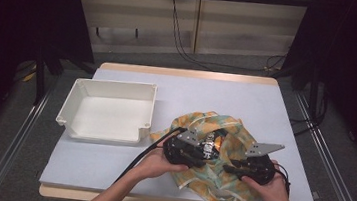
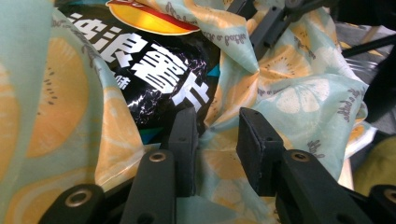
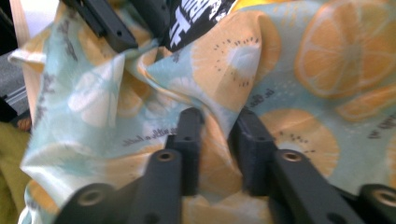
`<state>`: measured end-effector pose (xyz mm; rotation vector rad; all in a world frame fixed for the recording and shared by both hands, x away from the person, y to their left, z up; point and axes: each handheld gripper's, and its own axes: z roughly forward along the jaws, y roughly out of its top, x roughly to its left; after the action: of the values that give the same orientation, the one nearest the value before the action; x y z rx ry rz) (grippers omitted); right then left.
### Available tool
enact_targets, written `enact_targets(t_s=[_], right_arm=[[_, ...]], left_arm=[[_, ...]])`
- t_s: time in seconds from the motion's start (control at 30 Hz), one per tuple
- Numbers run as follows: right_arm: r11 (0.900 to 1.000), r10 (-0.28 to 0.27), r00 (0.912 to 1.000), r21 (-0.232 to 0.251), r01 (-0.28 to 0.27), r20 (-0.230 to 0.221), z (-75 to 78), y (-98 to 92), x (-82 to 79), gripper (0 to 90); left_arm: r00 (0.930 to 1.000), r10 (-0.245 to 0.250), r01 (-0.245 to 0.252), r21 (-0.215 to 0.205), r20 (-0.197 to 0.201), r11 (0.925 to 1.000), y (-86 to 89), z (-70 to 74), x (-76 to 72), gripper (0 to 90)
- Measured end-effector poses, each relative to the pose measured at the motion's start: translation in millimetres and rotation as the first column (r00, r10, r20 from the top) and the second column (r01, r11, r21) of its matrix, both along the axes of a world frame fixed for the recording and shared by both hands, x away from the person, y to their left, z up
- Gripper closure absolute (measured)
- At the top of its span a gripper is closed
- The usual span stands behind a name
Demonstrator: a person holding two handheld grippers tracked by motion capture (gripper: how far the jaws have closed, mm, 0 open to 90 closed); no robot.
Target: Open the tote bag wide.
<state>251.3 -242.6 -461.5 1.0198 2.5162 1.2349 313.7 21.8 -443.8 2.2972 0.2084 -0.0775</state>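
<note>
Pale-green cloth printed with orange citrus slices (image 1: 220, 160) lying bunched on the grey table (image 1: 109, 168), left hand-held gripper (image 2: 212, 140) pinching a fold beside a black snack bag (image 2: 154, 74), right hand-held gripper (image 3: 217, 140) gripping another cloth ridge, white plastic tray (image 1: 110, 111) sitting apart.

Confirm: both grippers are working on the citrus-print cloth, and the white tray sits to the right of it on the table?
Not quite. In the high view the white tray sits left of the citrus-print cloth, not right. The left gripper and right gripper are both on the cloth, as you said.
</note>
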Motion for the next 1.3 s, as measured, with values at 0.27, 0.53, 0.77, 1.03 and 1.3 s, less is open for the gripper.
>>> enact_targets(t_s=[0.27,0.53,0.77,1.03,1.3], right_arm=[[0.999,-0.035,0.9991,0.036,0.034,0.023,1.8,-8.2,25.1,87.3],[0.997,-0.042,0.9985,0.065,0.04,0.034,12.4,-15.4,10.6,53.1],[0.997,-0.021,0.9974,0.075,0.016,0.069,21.2,-12.3,9.1,75.9],[0.998,-0.036,0.9972,0.045,0.033,0.065,18.8,-19.4,-1.6,86.9],[0.999,-0.051,0.9974,0.019,0.05,0.051,9.4,-26.7,-8.9,89.5]], left_arm=[[0.9987,0.035,-0.036,-0.028,-0.037,0.999,-10.0,-0.6,11.4,72.6],[0.9999,0.015,-0.015,-0.058,0.003,0.9982,-14.0,24.1,14.4,75.5],[0.9998,0.02,-0.02,-0.092,0.006,0.9956,-28.4,41.4,27.1,74.6],[0.9971,0.03,-0.029,-0.008,0.069,0.9995,-48.7,19.7,28.3,69.8],[0.9901,0.005,-0.013,0.061,0.14,0.998,-70.0,22.7,19.6,63.0]])
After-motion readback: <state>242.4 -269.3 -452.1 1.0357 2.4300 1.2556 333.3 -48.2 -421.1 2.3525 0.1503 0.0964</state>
